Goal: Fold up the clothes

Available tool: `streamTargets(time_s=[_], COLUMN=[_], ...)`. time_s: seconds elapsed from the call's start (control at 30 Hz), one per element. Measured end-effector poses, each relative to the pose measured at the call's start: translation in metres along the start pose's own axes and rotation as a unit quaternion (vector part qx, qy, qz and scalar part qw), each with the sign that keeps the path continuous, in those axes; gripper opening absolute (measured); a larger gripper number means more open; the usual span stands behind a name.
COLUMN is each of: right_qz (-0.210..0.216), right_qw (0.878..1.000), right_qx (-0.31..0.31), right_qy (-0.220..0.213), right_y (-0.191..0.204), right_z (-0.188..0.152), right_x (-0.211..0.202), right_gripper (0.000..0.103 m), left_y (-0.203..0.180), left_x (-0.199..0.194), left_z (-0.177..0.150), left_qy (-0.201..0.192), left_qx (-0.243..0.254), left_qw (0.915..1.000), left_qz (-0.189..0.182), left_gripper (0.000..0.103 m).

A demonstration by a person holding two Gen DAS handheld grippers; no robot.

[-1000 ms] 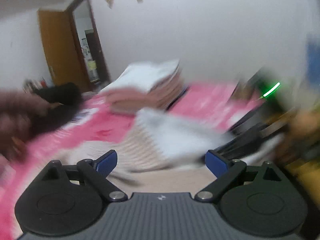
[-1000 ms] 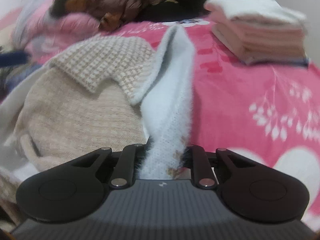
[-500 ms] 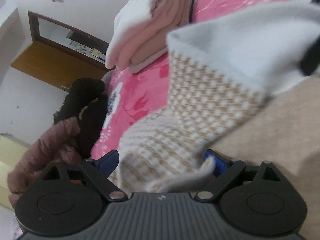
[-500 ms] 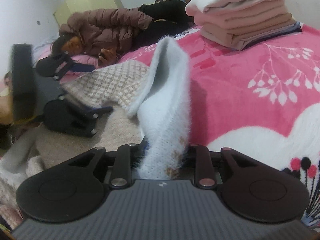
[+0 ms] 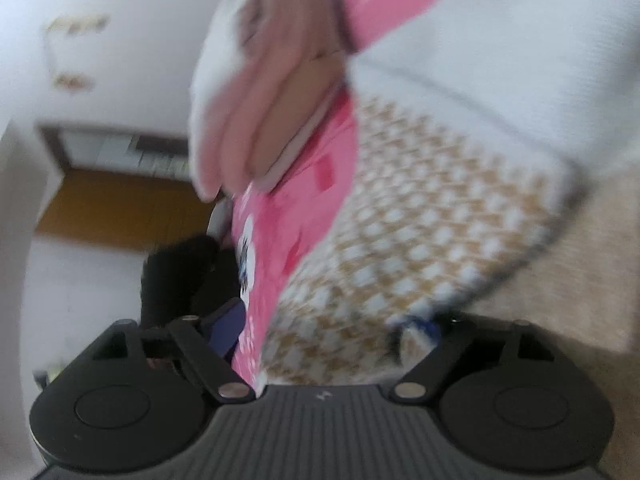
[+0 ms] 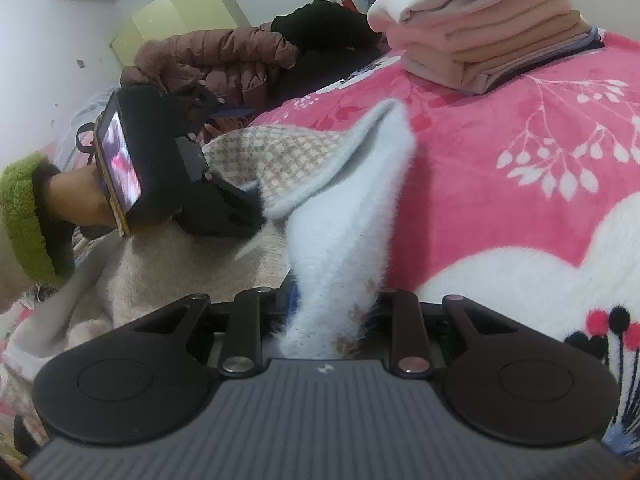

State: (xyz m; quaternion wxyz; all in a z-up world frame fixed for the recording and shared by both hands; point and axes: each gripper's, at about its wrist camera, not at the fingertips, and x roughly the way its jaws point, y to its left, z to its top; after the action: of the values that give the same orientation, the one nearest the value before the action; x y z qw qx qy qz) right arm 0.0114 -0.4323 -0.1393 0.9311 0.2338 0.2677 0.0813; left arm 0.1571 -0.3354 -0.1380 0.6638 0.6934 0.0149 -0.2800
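The sweater (image 6: 312, 184) lies on the bed (image 6: 520, 184), near its front left part, with most of its beige body spread flat toward the left edge. One part, checked on one side and fuzzy pale blue on the other, is lifted up off the rest. The right gripper (image 6: 332, 308) is clamped on the blue end of this part, and the cloth runs from its jaws up and away toward the far side of the bed. The left gripper (image 6: 244, 204) is at the other end of the same lifted part, off to the left of the right one. In its own view the checked cloth sits between its two fingers, but the picture is blurry, so I cannot tell if it is pinching the cloth or just around it. The lifted strip is long from left to right, stretched between the two grippers, so a fold would turn on moving both ends together across the beige body. A neat stack (image 6: 480, 28) of folded clothes sits at the far right corner of the bed, well apart from the sweater. A brown coat (image 6: 216, 56) and dark clothes lie at the far edge. The near part of the sweater is hidden behind the right gripper, and its left side is cut off.
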Motion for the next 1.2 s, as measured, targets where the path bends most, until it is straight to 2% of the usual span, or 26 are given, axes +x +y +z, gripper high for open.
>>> streamTargets(time_s=[0.03,0.1,0.2,0.27,0.3,0.37,0.47,0.53,0.67,0.77,0.9,1.0,1.03,1.07,1.13,1.2], right_qz=[0.000,0.001,0.003,0.003,0.003,0.004,0.004,0.001,-0.006,-0.014,-0.025,-0.033,-0.036,-0.046,-0.093,-0.135], right_qw=[1.000,1.000,1.000,1.000,1.000,1.000,1.000,1.000,0.999,0.997,0.990,0.983,0.980,0.976,0.954,0.923], right_qx=[0.001,0.002,0.005,0.004,0.003,0.003,0.001,-0.004,-0.035,-0.078,-0.134,-0.175,-0.189,-0.210,-0.275,-0.344], right_qy=[0.000,-0.001,-0.001,-0.001,-0.001,-0.001,0.000,0.000,-0.008,-0.018,-0.029,-0.038,-0.041,-0.046,-0.069,-0.105], right_y=[0.000,0.000,0.000,0.001,0.001,0.001,0.002,0.004,0.017,0.037,0.064,0.084,0.091,0.099,0.121,0.141], right_z=[0.000,0.000,-0.001,-0.002,-0.002,-0.002,-0.002,-0.001,0.005,0.008,0.012,0.015,0.016,0.017,0.021,0.029], right_x=[0.000,0.000,0.000,-0.001,-0.001,-0.001,-0.001,-0.002,0.000,-0.002,-0.005,-0.008,-0.009,-0.012,-0.025,-0.043], right_gripper=[0.024,0.024,0.025,0.026,0.026,0.027,0.028,0.030,0.041,0.042,0.043,0.041,0.034,0.021,0.019,0.018], left_y=[0.002,0.006,0.018,0.029,0.036,0.049,0.063,0.080,0.114,0.140,0.174,0.171,0.168,0.167,0.166,0.175], left_x=[0.001,0.003,0.024,0.039,0.047,0.060,0.059,0.032,-0.026,-0.069,-0.127,-0.163,-0.175,-0.183,-0.200,-0.219], left_z=[-0.003,-0.008,-0.002,0.002,0.003,0.002,-0.003,-0.012,-0.029,-0.042,-0.060,-0.066,-0.068,-0.071,-0.076,-0.088], left_qy=[-0.002,-0.006,0.012,0.021,0.025,0.035,0.030,0.019,-0.006,-0.025,-0.050,-0.059,-0.061,-0.060,-0.057,-0.048], left_qx=[0.003,0.004,-0.017,-0.031,-0.040,-0.075,-0.116,-0.136,-0.172,-0.199,-0.234,-0.216,-0.207,-0.207,-0.211,-0.239], left_qw=[1.0000,1.0000,0.9956,0.9864,0.9829,0.9808,0.9704,0.9613,0.9388,0.9182,0.8861,0.8760,0.8722,0.8666,0.8545,0.8425], left_qz=[0.001,0.003,0.091,0.160,0.178,0.177,0.210,0.239,0.298,0.341,0.397,0.427,0.439,0.450,0.471,0.481], left_gripper=[0.085,0.095,0.097,0.097,0.097,0.097,0.097,0.097,0.097,0.097,0.099,0.100,0.100,0.100,0.100,0.100])
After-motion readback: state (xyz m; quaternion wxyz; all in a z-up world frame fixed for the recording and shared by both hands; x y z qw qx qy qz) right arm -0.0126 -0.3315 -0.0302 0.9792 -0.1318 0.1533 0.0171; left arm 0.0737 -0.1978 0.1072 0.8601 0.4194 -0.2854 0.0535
